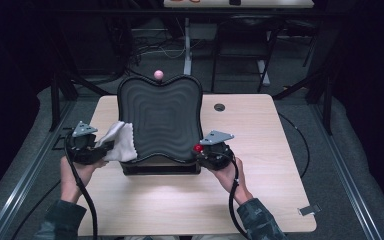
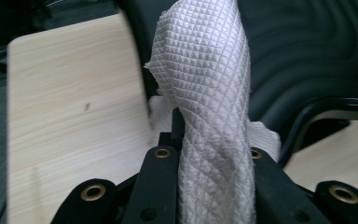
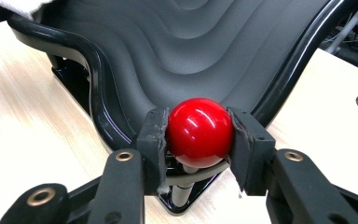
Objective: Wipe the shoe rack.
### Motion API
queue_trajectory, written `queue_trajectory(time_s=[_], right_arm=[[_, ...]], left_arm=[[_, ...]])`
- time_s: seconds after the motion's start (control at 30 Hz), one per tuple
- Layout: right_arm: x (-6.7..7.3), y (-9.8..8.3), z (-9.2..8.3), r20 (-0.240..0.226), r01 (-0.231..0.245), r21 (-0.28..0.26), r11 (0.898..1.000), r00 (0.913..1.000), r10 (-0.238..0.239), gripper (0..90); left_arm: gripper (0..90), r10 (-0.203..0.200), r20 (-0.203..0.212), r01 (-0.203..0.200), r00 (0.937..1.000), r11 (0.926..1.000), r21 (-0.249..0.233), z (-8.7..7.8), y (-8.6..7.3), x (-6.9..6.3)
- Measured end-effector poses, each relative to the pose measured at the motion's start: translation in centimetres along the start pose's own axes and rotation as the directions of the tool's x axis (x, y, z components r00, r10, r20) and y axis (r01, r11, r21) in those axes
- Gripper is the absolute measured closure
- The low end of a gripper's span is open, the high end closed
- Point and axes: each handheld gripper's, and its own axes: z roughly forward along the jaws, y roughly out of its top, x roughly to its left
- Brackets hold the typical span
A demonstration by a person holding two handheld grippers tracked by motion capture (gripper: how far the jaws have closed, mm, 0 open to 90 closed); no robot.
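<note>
1. Dim workshop surroundings frame a pale wood-grain bench (image 1: 280,150); a black ribbed tray (image 1: 162,117) on a dark base sits at its middle, its raised edges curving up like a saddle.

2. At the left, the left gripper (image 1: 100,149) has its jaws closed tight on a white cloth (image 1: 120,142). In the left gripper view the cloth (image 2: 205,93) rises out of the pinch as a twisted bundle with a quilted diamond texture, its loose end lying against the tray's left rim.

3. That cloth looks light, soft and floppy. It should bunch and drag rather than push, so a pinch low on a gathered fold, as here, seems the best hold; a loose corner would likely slip out.

4. The tray's surface looks hard, smooth and rigid, probably easy to wipe but stepped, so the cloth may catch on the ridges.

5. At the right, the right gripper (image 1: 203,150) is clamped on a red ball knob (image 3: 199,131) at the tray's near right corner, a pad pressing on either side.

6. The knob looks glossy, hard and round, so likely slippery; gripping across its widest part seems safest. A pink knob (image 1: 158,74) stands at the far edge.
</note>
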Motion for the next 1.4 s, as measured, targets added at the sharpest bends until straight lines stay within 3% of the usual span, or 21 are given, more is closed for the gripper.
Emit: queue_trajectory(time_s=[0.07, 0.23, 0.33, 0.4, 0.5, 0.7, 0.77, 0.8, 0.93, 1.03, 1.13, 1.23, 1.37, 1.4], right_arm=[[0.0, 0.0, 0.0, 0.000, 0.000, 0.006, 1.000, 1.0000, 0.000, 60.2], [0.1, 0.0, 0.0, 0.004, 0.002, 0.005, 1.000, 1.0000, -0.002, 60.2], [0.1, 0.0, -0.1, 0.005, 0.004, 0.008, 1.000, 1.0000, -0.004, 60.2], [0.1, 0.0, 0.0, 0.004, 0.004, 0.008, 1.000, 1.0000, -0.004, 60.2], [0.0, 0.0, 0.0, 0.004, 0.001, 0.003, 1.000, 1.0000, -0.001, 60.2], [0.0, 0.1, 0.0, -0.001, -0.002, 0.003, 1.000, 1.0000, 0.002, 60.2], [0.0, 0.0, 0.0, 0.004, -0.001, 0.002, 1.000, 1.0000, 0.001, 60.2], [0.0, 0.0, 0.0, 0.002, -0.003, 0.001, 1.000, 1.0000, 0.003, 60.2], [-0.1, 0.1, 0.0, 0.000, -0.004, 0.003, 1.000, 1.0000, 0.004, 60.2], [0.0, 0.1, 0.0, -0.003, -0.005, 0.002, 1.000, 1.0000, 0.005, 60.2], [0.0, 0.1, 0.0, 0.002, -0.006, 0.002, 1.000, 1.0000, 0.006, 60.2], [0.0, 0.0, 0.0, 0.002, -0.008, 0.001, 1.000, 1.0000, 0.008, 60.2], [0.0, 0.1, 0.0, 0.003, -0.007, 0.003, 1.000, 1.0000, 0.007, 60.2], [-0.1, 0.1, 0.1, 0.000, -0.009, 0.001, 1.000, 1.0000, 0.009, 60.2]], left_arm=[[83.5, 0.028, -0.006, -0.028, 0.9996, 0.9995, 0.014, 0.6, -0.1, -0.6], [83.9, 0.029, -0.034, -0.029, 0.9990, 0.9996, 0.007, 0.4, -0.2, -0.4], [84.1, 0.050, -0.099, -0.048, 0.9938, 0.9986, 0.024, 0.3, -0.2, -0.2], [84.0, 0.000, -0.063, 0.000, 0.9980, 1.0000, 0.001, 0.2, -0.5, 0.4], [84.0, -0.018, -0.028, 0.018, 0.9994, 0.9997, -0.014, 0.1, -0.6, 0.5], [83.9, -0.009, -0.018, 0.009, 0.9998, 0.9997, -0.021, 0.2, -0.7, 0.1], [84.2, 0.037, -0.106, -0.036, 0.9936, 0.9993, 0.010, 0.2, -0.7, 0.1], [84.4, 0.030, -0.110, -0.028, 0.9935, 0.9995, 0.016, 0.4, -0.8, 0.3], [84.3, -0.058, -0.048, 0.057, 0.9972, 0.9983, -0.010, 0.3, -1.4, 1.3], [84.0, -0.047, -0.008, 0.047, 0.9988, 0.9982, -0.038, 0.0, -1.3, 1.0], [84.1, -0.014, -0.038, 0.012, 0.9992, 0.9991, -0.042, -0.1, -1.3, 0.3], [84.3, 0.003, -0.087, -0.004, 0.9962, 1.0000, -0.009, 0.0, -1.6, 0.5], [84.4, -0.069, -0.020, 0.068, 0.9974, 0.9963, -0.053, -0.4, -2.0, 0.9], [84.4, -0.071, 0.000, 0.071, 0.9975, 0.9956, -0.062, -0.6, -1.9, 0.7]])
